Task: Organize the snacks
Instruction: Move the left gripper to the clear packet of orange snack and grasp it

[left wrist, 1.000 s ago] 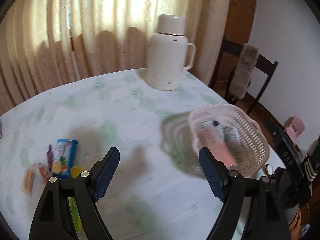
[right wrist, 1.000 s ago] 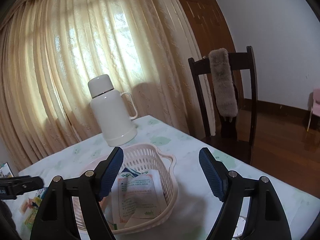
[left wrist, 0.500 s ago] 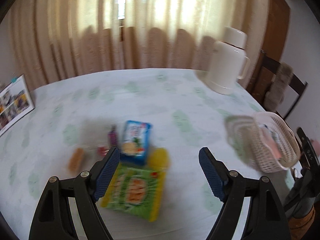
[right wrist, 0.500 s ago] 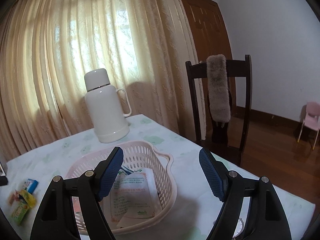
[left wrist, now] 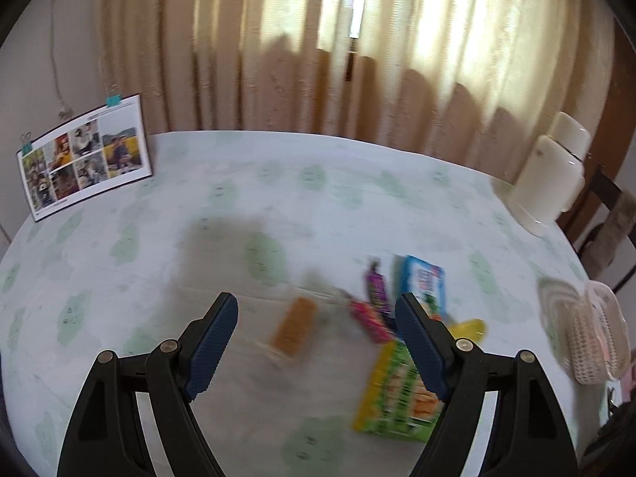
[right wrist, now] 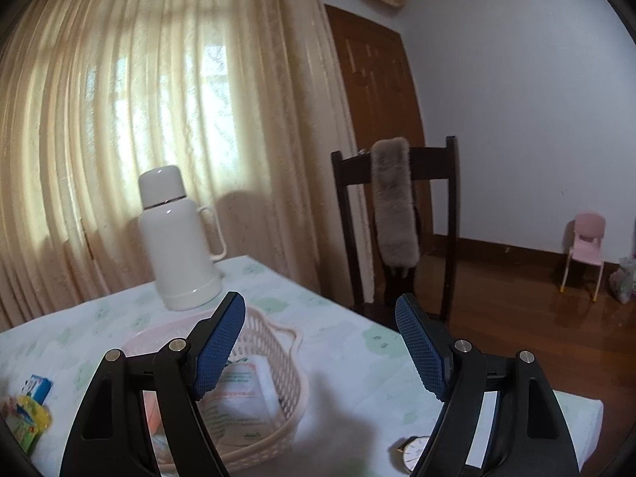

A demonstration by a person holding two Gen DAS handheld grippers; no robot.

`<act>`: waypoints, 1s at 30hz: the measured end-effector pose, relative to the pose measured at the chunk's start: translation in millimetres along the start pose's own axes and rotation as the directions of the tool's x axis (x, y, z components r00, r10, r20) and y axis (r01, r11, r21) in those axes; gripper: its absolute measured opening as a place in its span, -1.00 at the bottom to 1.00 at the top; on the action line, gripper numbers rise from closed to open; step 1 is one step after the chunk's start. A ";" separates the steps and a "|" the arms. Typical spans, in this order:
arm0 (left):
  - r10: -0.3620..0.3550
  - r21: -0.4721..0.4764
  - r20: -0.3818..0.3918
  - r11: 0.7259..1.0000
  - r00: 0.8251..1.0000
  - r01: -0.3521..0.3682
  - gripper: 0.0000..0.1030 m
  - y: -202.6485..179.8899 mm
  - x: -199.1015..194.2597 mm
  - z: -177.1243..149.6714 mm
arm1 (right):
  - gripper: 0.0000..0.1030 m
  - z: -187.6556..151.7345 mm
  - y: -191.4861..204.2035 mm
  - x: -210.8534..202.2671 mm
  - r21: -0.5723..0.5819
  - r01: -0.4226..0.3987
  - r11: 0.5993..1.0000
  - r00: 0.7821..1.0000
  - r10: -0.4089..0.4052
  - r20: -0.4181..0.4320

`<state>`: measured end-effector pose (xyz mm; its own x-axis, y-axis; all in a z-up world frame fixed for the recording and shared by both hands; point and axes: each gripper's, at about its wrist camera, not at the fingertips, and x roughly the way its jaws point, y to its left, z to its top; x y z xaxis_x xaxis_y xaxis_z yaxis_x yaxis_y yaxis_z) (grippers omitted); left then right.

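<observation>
Several snacks (left wrist: 397, 338) remain mid-table, some fill my basket (right wrist: 278, 361); both grippers (left wrist: 316, 342) (right wrist: 318, 346) gape, empty.

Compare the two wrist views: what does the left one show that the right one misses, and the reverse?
Only the left wrist view shows the photo sheet, the orange snack bar and the purple packet. Only the right wrist view shows the wristwatch, the pink toy chair, the door and the packets inside the basket. Both show the white thermos, the pink basket, the blue packet and the green snack bag.
</observation>
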<state>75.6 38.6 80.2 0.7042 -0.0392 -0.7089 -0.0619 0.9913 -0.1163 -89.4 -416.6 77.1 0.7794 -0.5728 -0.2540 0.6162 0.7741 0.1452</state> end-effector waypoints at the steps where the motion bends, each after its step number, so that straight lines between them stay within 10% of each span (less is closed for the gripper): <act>1: 0.006 0.000 -0.006 1.000 1.000 -0.006 0.52 3.0 3.1 -0.3 | 0.53 0.2 0.6 -0.7 -0.004 0.003 1.000 1.000 -0.003 0.003; 12: 0.026 0.090 -0.101 0.996 0.995 -0.017 0.47 1.9 54.9 -15.9 | 0.54 0.0 6.2 -0.4 -0.035 0.005 0.999 1.000 -0.005 -0.003; 20: 0.028 0.095 -0.171 0.995 0.985 -0.012 -0.04 7.3 76.4 -24.2 | 0.54 -1.9 18.2 -9.8 -0.089 -0.011 0.996 1.000 0.013 0.020; 30: 0.023 0.055 -0.158 0.998 0.987 -0.014 -0.34 18.1 68.3 -21.8 | 0.54 10.3 72.2 -38.4 -0.149 -0.199 0.968 0.979 0.202 0.000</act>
<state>107.1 51.1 14.6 0.5818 -0.0362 -0.8125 -0.0331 0.9971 -0.0682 -73.7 -341.4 107.2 0.8876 -0.4049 -0.2196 0.4244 0.9042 0.0485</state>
